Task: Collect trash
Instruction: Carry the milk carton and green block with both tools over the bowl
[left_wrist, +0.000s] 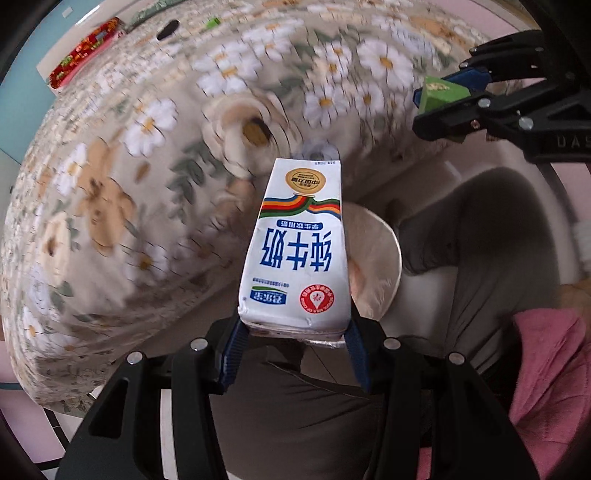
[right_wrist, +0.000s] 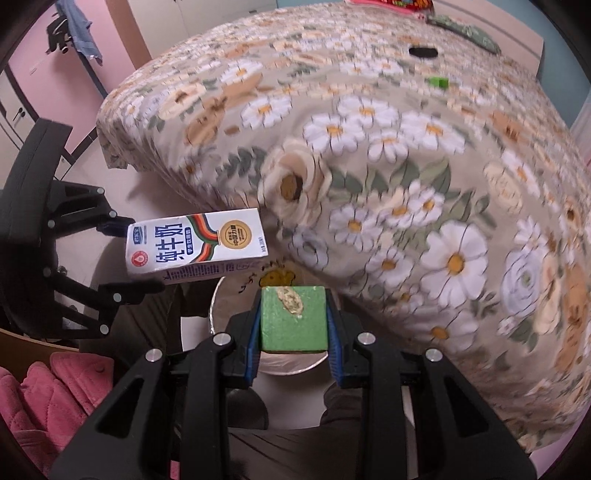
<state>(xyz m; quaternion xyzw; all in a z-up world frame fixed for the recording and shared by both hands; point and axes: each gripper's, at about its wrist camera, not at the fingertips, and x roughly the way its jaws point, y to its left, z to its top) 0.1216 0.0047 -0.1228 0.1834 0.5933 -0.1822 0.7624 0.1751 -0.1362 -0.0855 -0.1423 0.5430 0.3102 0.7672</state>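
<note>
Left fingers (left_wrist: 295, 332) clamping milk carton (left_wrist: 295, 251), right fingers (right_wrist: 293, 325) clamping green box (right_wrist: 293, 319), both over bin (right_wrist: 221, 314)

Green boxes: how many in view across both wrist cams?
2. One green box is clamped in the right gripper above the bin; another green box lies far back on the bed. Others may be hidden.

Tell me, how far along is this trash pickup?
Midway. In hand: the left gripper holds a milk carton and the right gripper a green box, both above a bin. Left: a small green item and a black one lie on the bed.
</note>
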